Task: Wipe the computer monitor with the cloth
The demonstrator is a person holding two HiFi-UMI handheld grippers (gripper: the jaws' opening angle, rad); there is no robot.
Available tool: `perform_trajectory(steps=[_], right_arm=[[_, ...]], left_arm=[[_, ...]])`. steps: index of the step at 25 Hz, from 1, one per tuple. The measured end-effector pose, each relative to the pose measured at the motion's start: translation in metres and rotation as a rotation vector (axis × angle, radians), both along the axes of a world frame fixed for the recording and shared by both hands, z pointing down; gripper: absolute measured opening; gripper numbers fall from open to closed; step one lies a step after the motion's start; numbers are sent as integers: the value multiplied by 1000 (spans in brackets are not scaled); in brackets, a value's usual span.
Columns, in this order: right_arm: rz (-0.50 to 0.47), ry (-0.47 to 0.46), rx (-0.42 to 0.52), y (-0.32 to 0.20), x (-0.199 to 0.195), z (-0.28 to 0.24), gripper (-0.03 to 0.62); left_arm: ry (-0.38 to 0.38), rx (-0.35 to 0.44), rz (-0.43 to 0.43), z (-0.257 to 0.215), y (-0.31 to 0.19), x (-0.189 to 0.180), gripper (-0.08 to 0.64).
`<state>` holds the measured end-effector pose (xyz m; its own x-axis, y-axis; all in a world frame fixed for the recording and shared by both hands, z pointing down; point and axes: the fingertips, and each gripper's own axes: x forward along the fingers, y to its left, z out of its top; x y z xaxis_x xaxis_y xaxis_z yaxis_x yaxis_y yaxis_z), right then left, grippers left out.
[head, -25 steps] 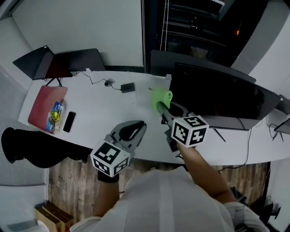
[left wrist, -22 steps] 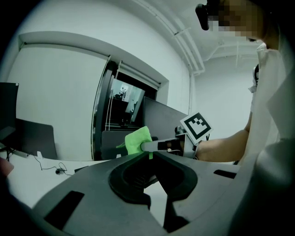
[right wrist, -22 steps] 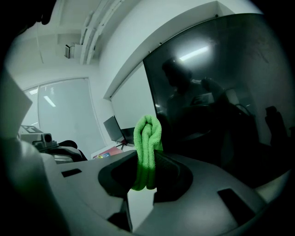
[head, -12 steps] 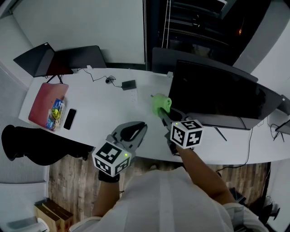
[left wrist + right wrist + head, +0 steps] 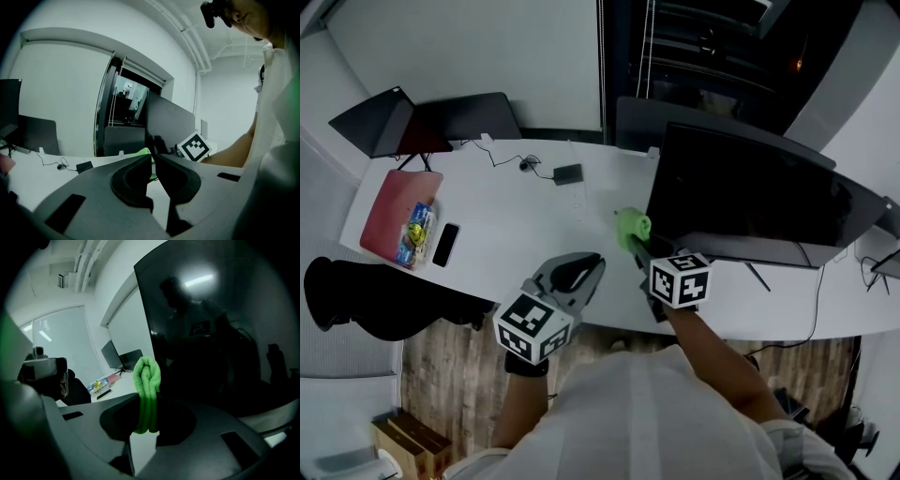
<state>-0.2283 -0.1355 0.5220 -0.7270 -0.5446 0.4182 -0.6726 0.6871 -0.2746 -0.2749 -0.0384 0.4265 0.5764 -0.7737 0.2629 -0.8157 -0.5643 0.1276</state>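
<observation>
- The right gripper [image 5: 637, 247] has its fingers [image 5: 180, 420] clamped on the folded green cloth [image 5: 146, 380], held above the tabletop [image 5: 516, 211] just beside the monitor [image 5: 750, 197], at its lower left corner; contact unclear.
- The left gripper [image 5: 581, 269]: fingers all but closed, empty, over the tabletop's front edge.
- Judgement: lay the bulging fold flat on the screen, press lightly, overlap strokes, keep the finger tips off the glass.

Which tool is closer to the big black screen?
Right. The right tool, gripping the green cloth, is beside the screen's lower left corner; the left tool sits farther left.
</observation>
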Motion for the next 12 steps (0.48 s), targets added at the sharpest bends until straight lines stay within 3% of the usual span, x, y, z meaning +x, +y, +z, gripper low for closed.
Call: perform_trajectory(steps=[12], right_arm=[[-49, 109, -32, 8, 4, 44, 71]], left_arm=[[-6, -14, -5, 4, 0, -2, 40]])
